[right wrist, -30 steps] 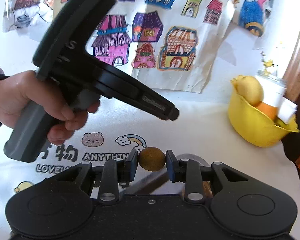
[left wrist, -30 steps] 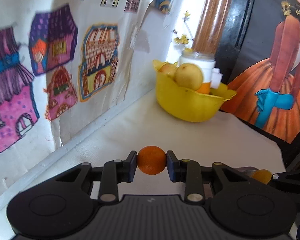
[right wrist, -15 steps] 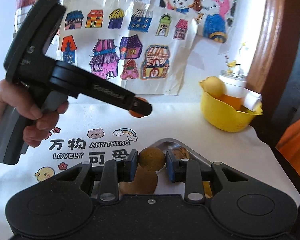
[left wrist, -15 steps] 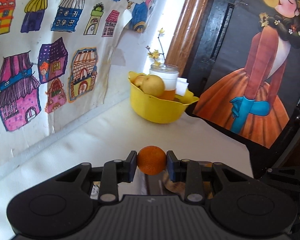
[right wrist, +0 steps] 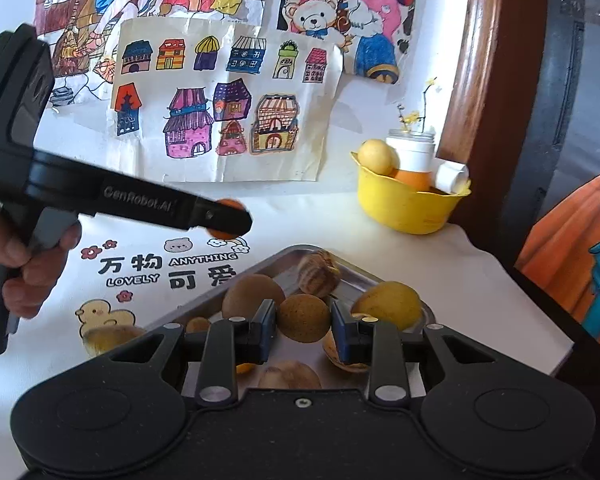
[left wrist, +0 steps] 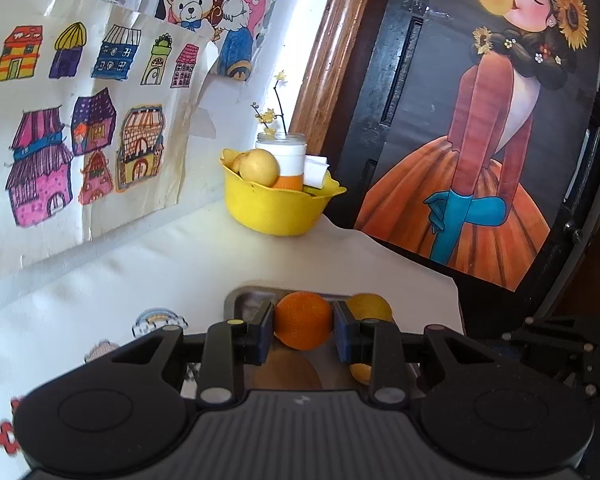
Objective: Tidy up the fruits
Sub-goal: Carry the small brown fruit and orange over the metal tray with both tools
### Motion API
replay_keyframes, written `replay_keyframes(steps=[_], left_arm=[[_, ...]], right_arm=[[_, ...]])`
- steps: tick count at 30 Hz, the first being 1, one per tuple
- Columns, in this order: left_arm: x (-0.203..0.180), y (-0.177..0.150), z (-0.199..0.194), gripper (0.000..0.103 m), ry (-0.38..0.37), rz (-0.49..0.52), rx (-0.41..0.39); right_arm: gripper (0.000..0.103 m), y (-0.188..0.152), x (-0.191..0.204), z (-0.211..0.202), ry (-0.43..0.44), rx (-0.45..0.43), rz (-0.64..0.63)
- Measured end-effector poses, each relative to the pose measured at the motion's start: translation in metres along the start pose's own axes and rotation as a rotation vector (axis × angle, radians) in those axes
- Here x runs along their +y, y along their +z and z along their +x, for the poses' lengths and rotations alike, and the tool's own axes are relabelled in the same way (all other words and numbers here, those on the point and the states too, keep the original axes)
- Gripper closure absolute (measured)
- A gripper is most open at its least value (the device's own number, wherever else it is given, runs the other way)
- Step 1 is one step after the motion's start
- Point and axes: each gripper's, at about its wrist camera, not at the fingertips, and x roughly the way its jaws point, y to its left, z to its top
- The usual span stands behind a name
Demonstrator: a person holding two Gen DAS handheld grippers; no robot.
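In the left wrist view my left gripper (left wrist: 303, 326) is shut on a small orange (left wrist: 303, 325) and hangs over the near end of a metal tray (left wrist: 236, 300). A yellow fruit (left wrist: 370, 307) lies in that tray just to its right. My right gripper (right wrist: 303, 318) is shut on a round brown fruit (right wrist: 303, 317) above the same tray (right wrist: 260, 269). Below it lie a yellow fruit (right wrist: 388, 304), a ribbed brown fruit (right wrist: 318, 273) and a smooth brown one (right wrist: 252, 295). The right wrist view also shows the left gripper (right wrist: 228, 220) with its orange, held by a hand (right wrist: 32, 276).
A yellow bowl (left wrist: 276, 210) with a pear-like fruit, an orange and a white jar (left wrist: 281, 158) stands at the table's far corner by a wooden frame. Drawings hang on the wall behind. The printed white tablecloth (right wrist: 148, 272) ends at the right edge beside a dark door.
Both grippers have drawn back from the yellow bowl and risen a little, each still holding its fruit. The metal tray with its fruits has come into view beneath them.
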Motion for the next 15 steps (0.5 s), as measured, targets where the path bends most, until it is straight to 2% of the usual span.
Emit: replay_keyframes(steps=[15], left_arm=[[-0.032, -0.041, -0.029, 0.069, 0.001, 0.050, -0.029]], right_arm=[[0.071, -0.040, 0.019, -0.032, -0.064, -0.047, -0.002]])
